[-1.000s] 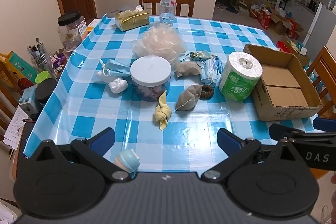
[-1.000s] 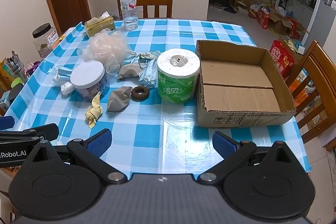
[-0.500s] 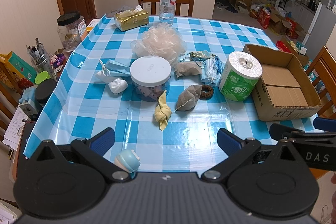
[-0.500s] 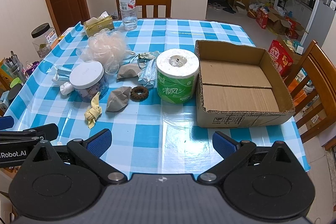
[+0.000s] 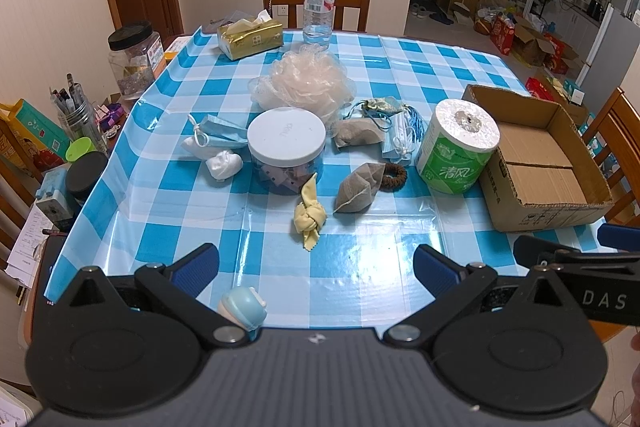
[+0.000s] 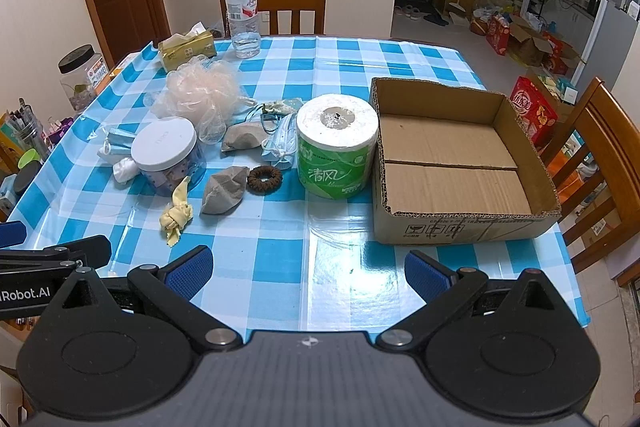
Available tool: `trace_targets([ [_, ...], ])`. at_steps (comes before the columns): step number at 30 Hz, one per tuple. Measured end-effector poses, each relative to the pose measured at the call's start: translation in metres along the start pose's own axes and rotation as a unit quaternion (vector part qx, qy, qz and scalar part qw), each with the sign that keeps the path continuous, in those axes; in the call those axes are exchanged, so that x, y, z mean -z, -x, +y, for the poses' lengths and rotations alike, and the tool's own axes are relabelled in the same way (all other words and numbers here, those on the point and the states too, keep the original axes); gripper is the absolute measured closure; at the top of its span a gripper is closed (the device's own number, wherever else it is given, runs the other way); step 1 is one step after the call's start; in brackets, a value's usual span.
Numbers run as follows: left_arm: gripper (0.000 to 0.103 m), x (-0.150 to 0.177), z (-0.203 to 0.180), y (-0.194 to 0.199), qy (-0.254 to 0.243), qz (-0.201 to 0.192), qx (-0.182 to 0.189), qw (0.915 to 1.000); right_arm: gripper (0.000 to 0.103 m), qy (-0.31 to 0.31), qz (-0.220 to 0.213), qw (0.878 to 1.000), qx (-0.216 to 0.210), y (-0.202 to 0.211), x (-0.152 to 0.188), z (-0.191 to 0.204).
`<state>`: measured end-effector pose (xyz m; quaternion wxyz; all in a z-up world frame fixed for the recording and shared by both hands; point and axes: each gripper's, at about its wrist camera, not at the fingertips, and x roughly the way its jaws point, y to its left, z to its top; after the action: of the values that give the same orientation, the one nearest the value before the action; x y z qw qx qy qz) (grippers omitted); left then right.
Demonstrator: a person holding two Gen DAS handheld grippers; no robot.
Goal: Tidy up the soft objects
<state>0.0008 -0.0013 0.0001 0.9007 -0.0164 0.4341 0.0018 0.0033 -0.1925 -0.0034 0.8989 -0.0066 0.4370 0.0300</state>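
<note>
Both grippers hang over the near edge of the table (image 6: 280, 259), side by side. The left gripper (image 5: 316, 265) is spread wide and holds nothing; the right gripper (image 6: 308, 269) is the same, wide apart and empty. The soft things lie in the middle of the table: a yellow cloth (image 6: 176, 217), a grey pouch (image 6: 224, 189), a hair tie (image 6: 265, 179), masks (image 6: 280, 143) and a bath pouf (image 6: 200, 95). A paper roll (image 6: 338, 145) stands just beside the box (image 6: 460, 227), which sits at the right edge. A jar (image 6: 166, 155) stands left of the pouch.
</note>
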Motion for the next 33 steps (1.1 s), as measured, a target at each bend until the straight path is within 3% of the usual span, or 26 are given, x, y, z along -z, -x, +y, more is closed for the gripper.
trace_targets([
  [26, 0.001, -0.012, 0.003, -0.006, -0.014, -0.003, 0.008, 0.9999, 0.0, -0.001, 0.0, 1.0, 0.0, -0.003, -0.004, -0.003],
  [33, 0.001, -0.008, 0.004, -0.013, -0.031, -0.022, 0.017, 0.9992, 0.0, 0.005, -0.005, 1.0, 0.003, -0.006, -0.006, 0.001],
])
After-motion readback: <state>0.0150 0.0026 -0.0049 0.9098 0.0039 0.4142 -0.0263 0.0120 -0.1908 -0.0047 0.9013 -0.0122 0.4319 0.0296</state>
